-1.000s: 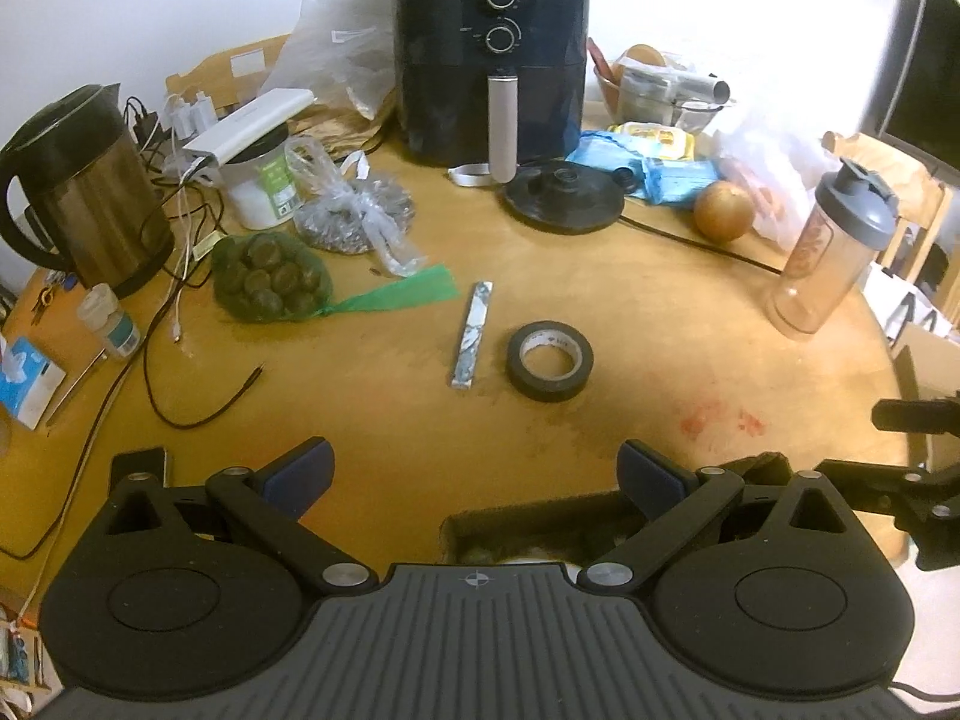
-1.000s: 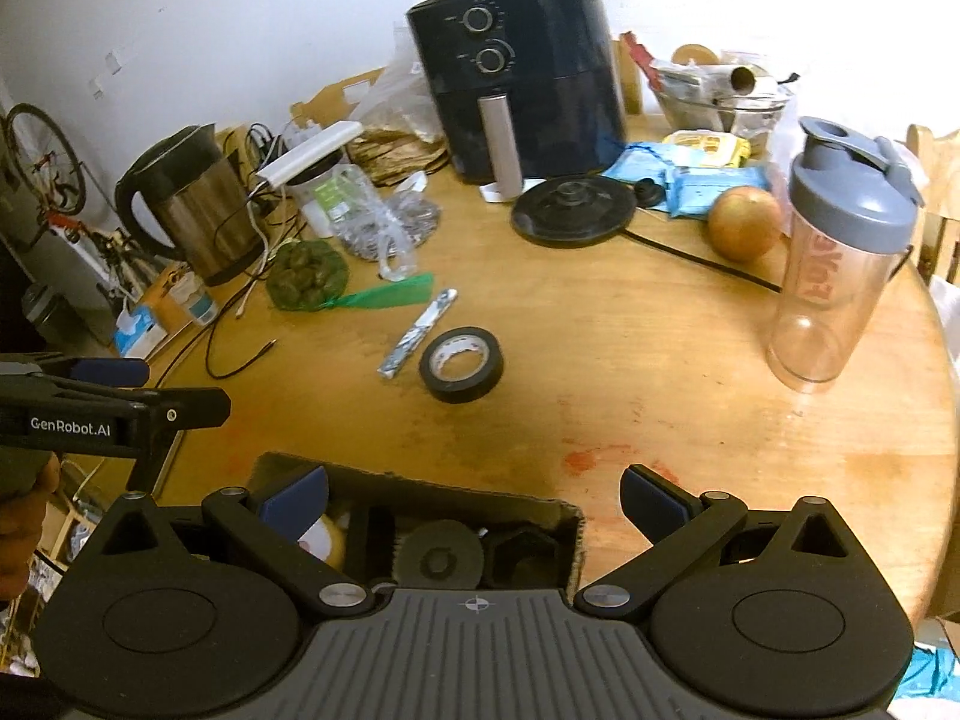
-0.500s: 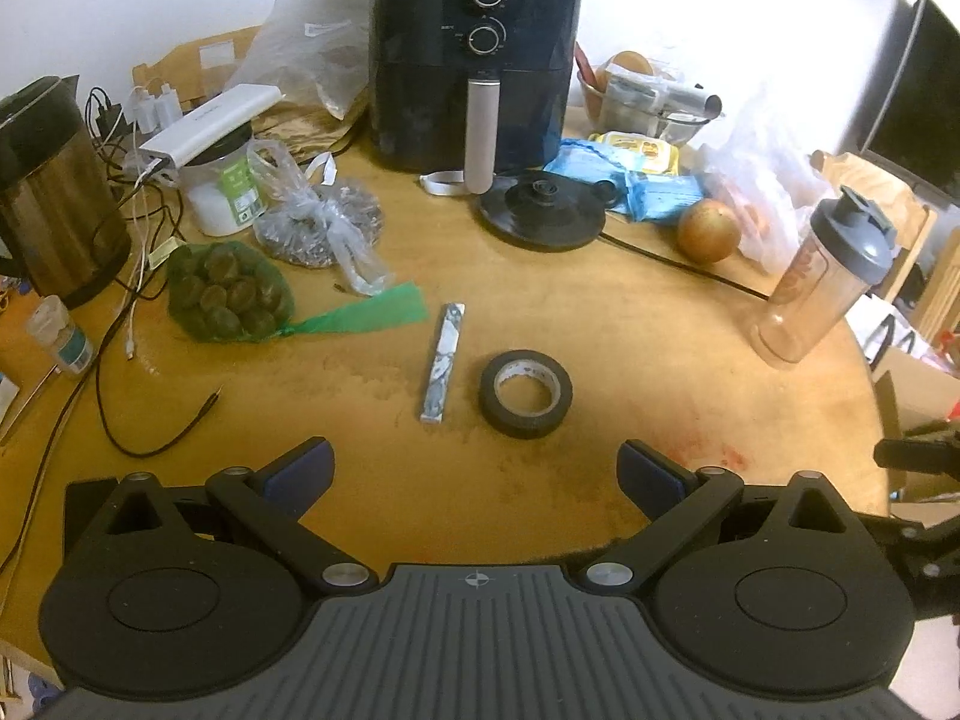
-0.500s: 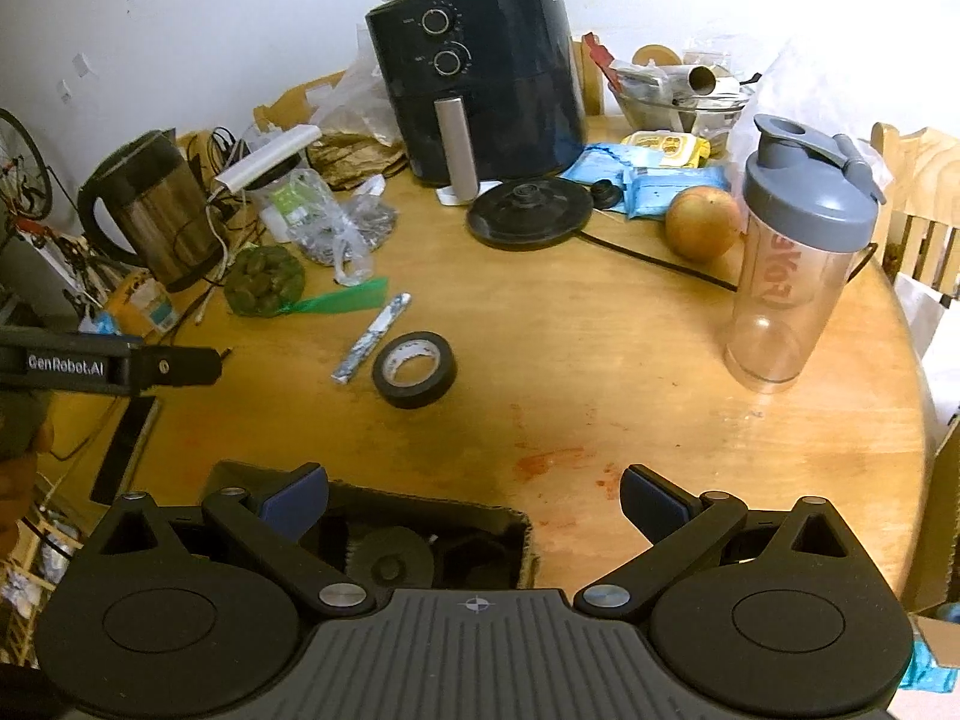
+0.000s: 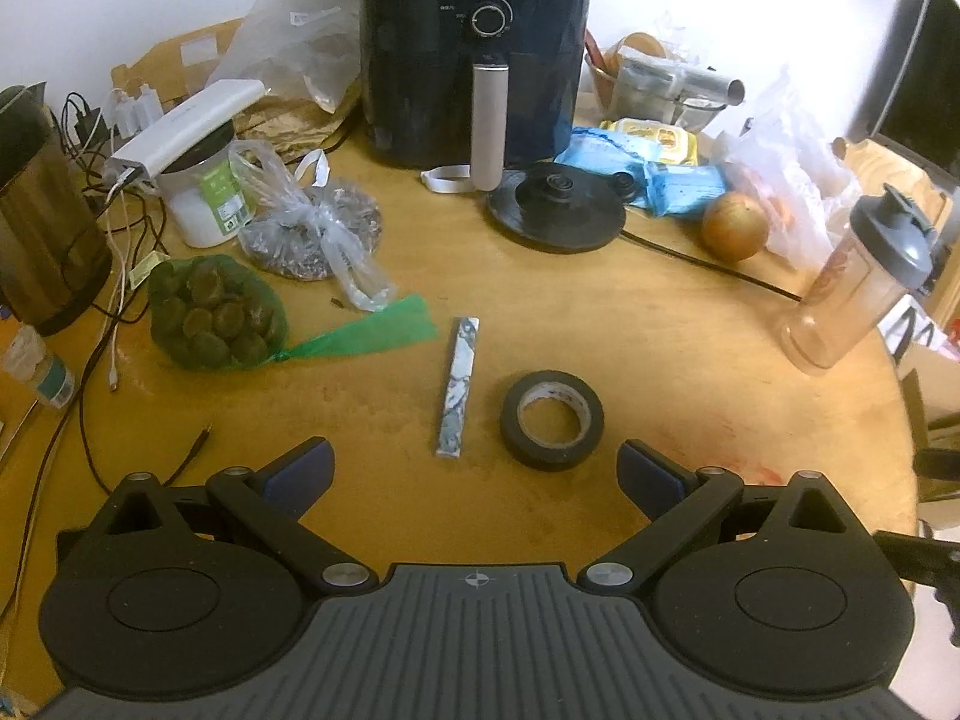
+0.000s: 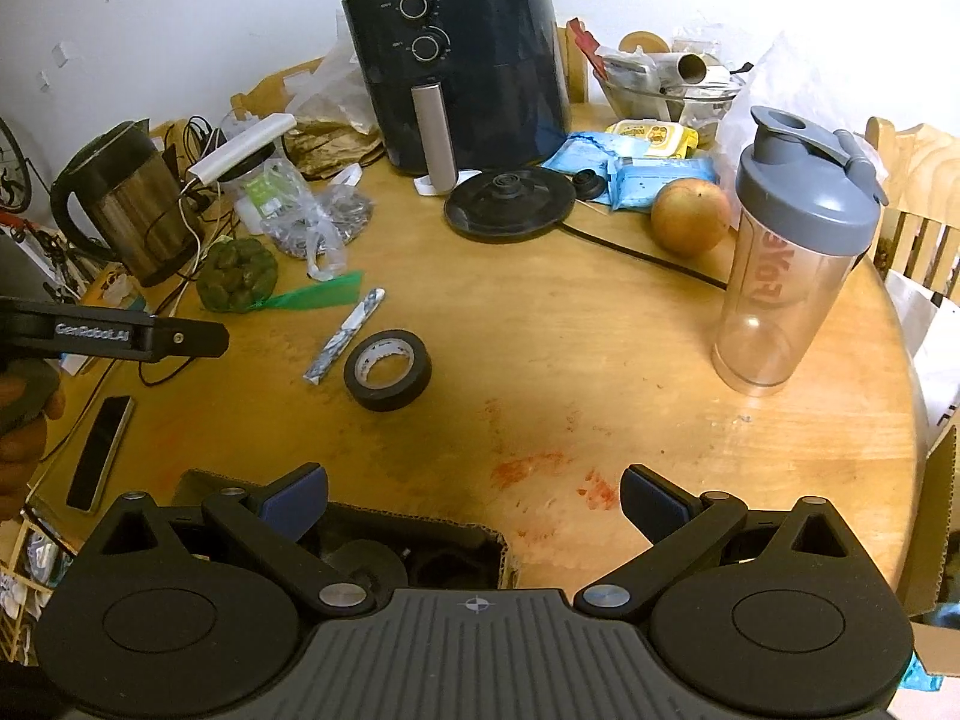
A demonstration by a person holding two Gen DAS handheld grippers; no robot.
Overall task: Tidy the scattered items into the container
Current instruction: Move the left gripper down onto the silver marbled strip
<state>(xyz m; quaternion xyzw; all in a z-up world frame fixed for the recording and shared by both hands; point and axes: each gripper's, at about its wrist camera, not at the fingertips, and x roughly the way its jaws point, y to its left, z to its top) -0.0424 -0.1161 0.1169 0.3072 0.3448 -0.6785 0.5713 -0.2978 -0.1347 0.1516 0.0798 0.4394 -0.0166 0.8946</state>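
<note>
Both tongs stand wide apart and hold nothing. The left tongs [image 5: 474, 471] hover low over the near part of the round wooden desk [image 5: 690, 372], and just beyond their tips lie two loose items: a black tape roll [image 5: 552, 420] flat on the desk, and just to its left a narrow marbled strip [image 5: 459, 384] lying lengthwise, near end toward the camera. The two are close but apart.

From the right wrist view, the right tongs [image 6: 474, 495] hang over the near edge of the desk, above an open cardboard box [image 6: 414, 552] (dark round shapes sit inside, too shadowed to name). The tape roll [image 6: 387, 369] and the strip [image 6: 345, 336] lie farther out and to the left, well clear of the box. The left tongs' body [image 6: 120, 336] juts in from the left edge, with a hand [image 6: 21, 432] beneath it.

Farther back stand a black air fryer [image 5: 474, 48], a kettle [image 5: 42, 222] at far left, a green net bag [image 5: 213, 312], an onion [image 5: 735, 225] and a shaker bottle [image 5: 861, 294] at right. A phone [image 6: 99, 453] lies near the left edge.
</note>
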